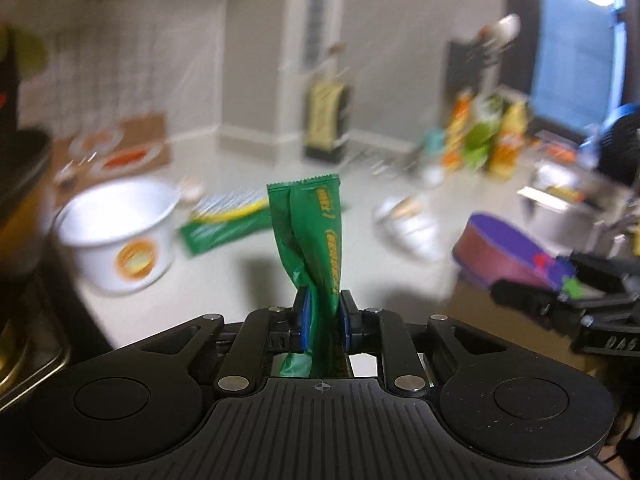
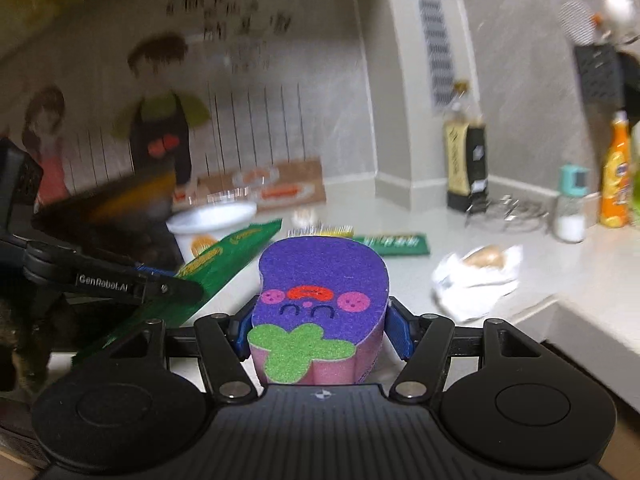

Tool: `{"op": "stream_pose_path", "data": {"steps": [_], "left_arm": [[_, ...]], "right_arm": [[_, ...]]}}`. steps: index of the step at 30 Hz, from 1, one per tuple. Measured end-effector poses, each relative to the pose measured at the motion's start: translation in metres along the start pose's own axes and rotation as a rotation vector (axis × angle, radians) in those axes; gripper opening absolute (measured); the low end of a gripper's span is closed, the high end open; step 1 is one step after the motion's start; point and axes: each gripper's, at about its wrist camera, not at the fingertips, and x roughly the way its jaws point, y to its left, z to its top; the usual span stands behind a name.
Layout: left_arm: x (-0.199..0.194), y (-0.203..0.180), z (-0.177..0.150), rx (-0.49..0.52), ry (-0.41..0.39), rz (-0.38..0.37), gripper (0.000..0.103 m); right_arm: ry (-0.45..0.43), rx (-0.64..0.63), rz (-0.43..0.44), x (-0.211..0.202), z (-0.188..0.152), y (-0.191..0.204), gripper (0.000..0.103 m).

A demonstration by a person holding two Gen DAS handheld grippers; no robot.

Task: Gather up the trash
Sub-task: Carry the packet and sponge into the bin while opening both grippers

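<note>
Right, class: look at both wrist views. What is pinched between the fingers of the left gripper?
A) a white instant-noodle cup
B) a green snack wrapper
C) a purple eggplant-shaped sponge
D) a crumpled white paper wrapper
B: in the left wrist view the left gripper has its blue pads pressed on a twisted green snack wrapper that stands up between them; the sponge sits in the other gripper.
</note>
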Motion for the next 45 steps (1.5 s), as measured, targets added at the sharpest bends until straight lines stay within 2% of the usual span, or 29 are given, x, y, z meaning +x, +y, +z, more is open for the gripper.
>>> {"op": "stream_pose_path", "data": {"steps": [4, 7, 10, 12, 14, 17, 19, 22, 24, 26, 30, 35, 38, 42, 45], "left_arm": [[-0.013, -0.047, -0.002, 0.006, -0.033, -0.147, 0.018], [0.0, -0.085, -0.022, -0.021, -0.007, -0.261, 0.018], [0.039, -0.12, -0.061, -0.088, 0.095, -0.397, 0.018], [0.075, -0.141, -0.094, -0.124, 0.196, -0.45, 0.018], [0.115, -0.157, -0.127, -0.173, 0.315, -0.453, 0.018], [0.182, -0.164, -0.18, -0.343, 0.558, -0.43, 0.018], [0.225, -0.167, -0.215, -0.451, 0.72, -0.38, 0.019], [0.271, -0.174, -0.254, -0.503, 0.841, -0.34, 0.02], [0.294, -0.175, -0.273, -0.539, 0.891, -0.313, 0.025], [0.309, -0.176, -0.285, -0.568, 0.892, -0.269, 0.035], [0.321, -0.17, -0.296, -0.574, 0.884, -0.212, 0.034], [0.31, -0.162, -0.288, -0.529, 0.87, -0.236, 0.034], [0.287, -0.161, -0.266, -0.4, 0.806, -0.29, 0.034], [0.24, -0.158, -0.233, -0.189, 0.654, -0.327, 0.034], [0.211, -0.147, -0.219, -0.138, 0.562, -0.328, 0.034]], "right_arm": [[-0.051, 0.019, -0.088, -0.058, -0.014, -0.023, 0.063], [-0.048, 0.027, -0.215, -0.092, -0.038, -0.045, 0.063], [0.019, 0.059, -0.321, -0.119, -0.076, -0.07, 0.064], [0.086, 0.095, -0.365, -0.131, -0.105, -0.086, 0.064], [0.159, 0.119, -0.416, -0.139, -0.134, -0.1, 0.064], [0.244, 0.184, -0.457, -0.148, -0.171, -0.119, 0.064], [0.283, 0.247, -0.473, -0.151, -0.193, -0.131, 0.064], [0.318, 0.332, -0.478, -0.154, -0.222, -0.144, 0.064], [0.334, 0.366, -0.493, -0.154, -0.236, -0.149, 0.064], [0.347, 0.383, -0.5, -0.156, -0.246, -0.151, 0.063], [0.393, 0.43, -0.508, -0.154, -0.263, -0.161, 0.064], [0.445, 0.461, -0.517, -0.151, -0.279, -0.165, 0.064], [0.463, 0.466, -0.521, -0.143, -0.28, -0.165, 0.064], [0.489, 0.466, -0.491, -0.136, -0.28, -0.162, 0.064], [0.521, 0.463, -0.429, -0.108, -0.276, -0.159, 0.064]]}}
